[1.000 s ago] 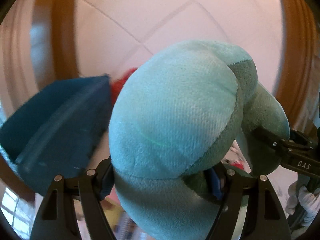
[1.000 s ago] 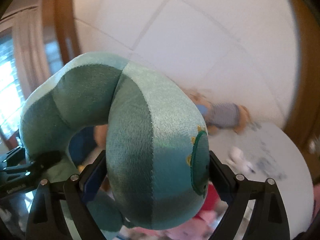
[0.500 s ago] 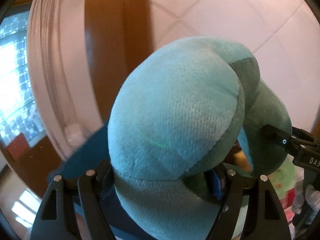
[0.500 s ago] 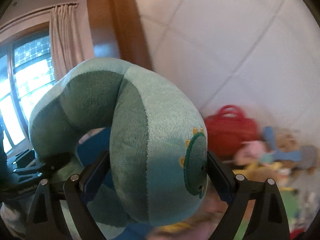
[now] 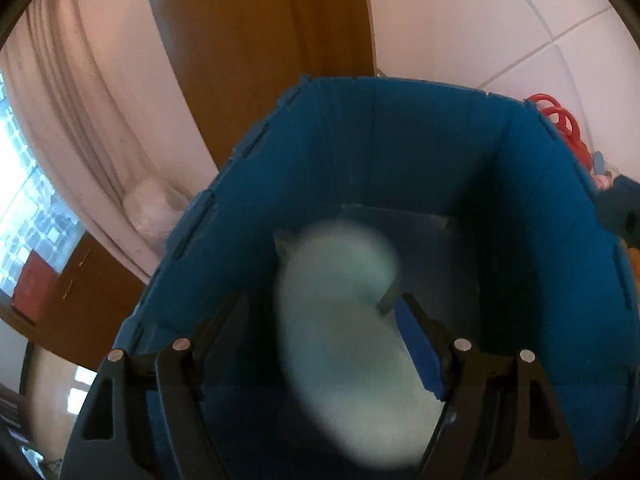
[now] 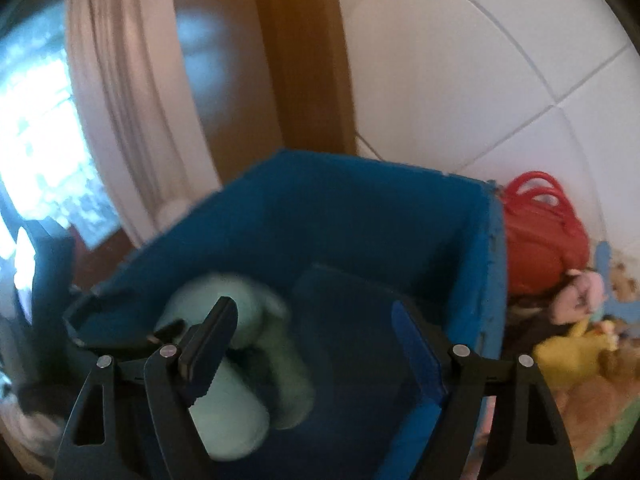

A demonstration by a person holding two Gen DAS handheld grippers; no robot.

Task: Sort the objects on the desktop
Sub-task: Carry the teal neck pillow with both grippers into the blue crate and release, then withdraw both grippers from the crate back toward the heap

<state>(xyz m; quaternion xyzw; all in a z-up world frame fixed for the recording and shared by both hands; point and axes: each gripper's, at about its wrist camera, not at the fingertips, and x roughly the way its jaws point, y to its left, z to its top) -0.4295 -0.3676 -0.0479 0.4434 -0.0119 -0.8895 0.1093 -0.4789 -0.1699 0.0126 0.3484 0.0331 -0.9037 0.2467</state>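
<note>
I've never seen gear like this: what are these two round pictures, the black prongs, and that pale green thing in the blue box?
No robot: a person holds tongs in each hand, each with a wide-angle camera looking along its two fingers. One picture comes from the left tongs, one from the right tongs. Both look into a blue bin. The green thing is a soft neck pillow inside it, blurred; whether the left tongs grip it I cannot tell. The right tongs are closing, the pillow beside them, unclamped. Next to the bin lie a red bag and plush toys.
</note>
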